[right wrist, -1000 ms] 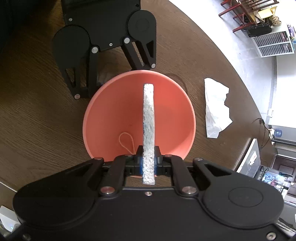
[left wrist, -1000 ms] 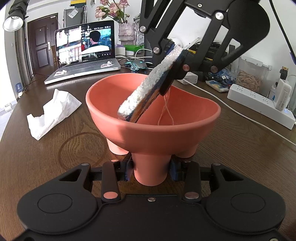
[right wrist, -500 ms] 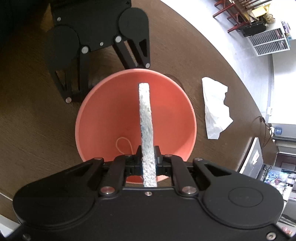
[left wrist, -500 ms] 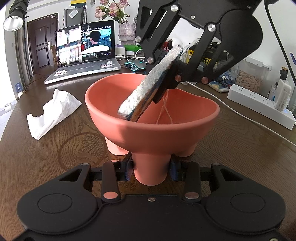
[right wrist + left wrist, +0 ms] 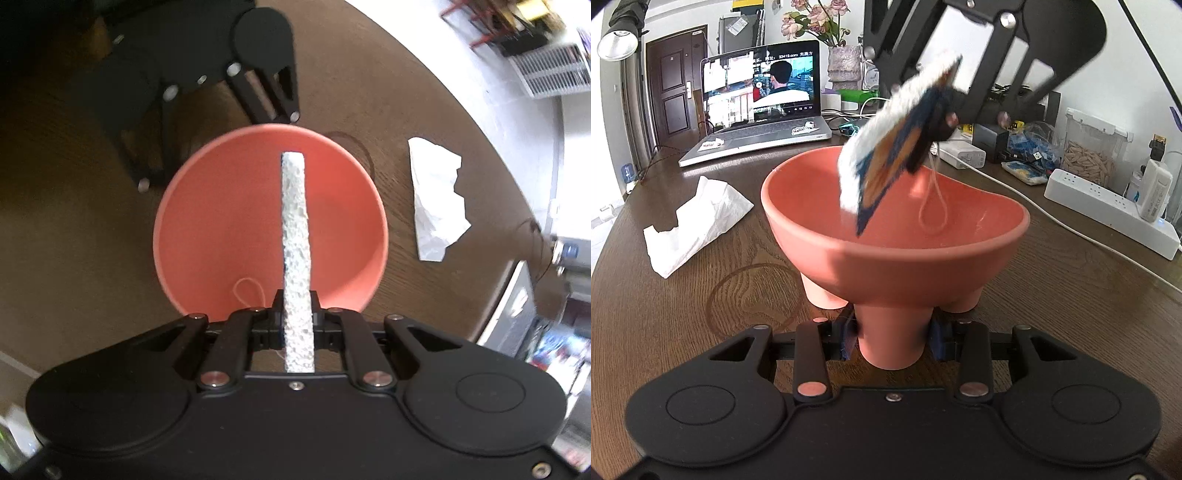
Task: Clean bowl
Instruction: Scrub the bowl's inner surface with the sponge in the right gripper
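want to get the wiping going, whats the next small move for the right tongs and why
Probably lower the right tongs so the sponge presses on the inner wall of the bowl. The sponge is clamped but its lower end seems to hang above the bowl's floor, not touching it, while the left tongs grip one of the bowl's legs, steadying it.

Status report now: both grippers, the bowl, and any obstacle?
Left gripper shut on bowl foot. Right gripper shut on sponge, hanging over bowl, not touching. Bowl interior clear.
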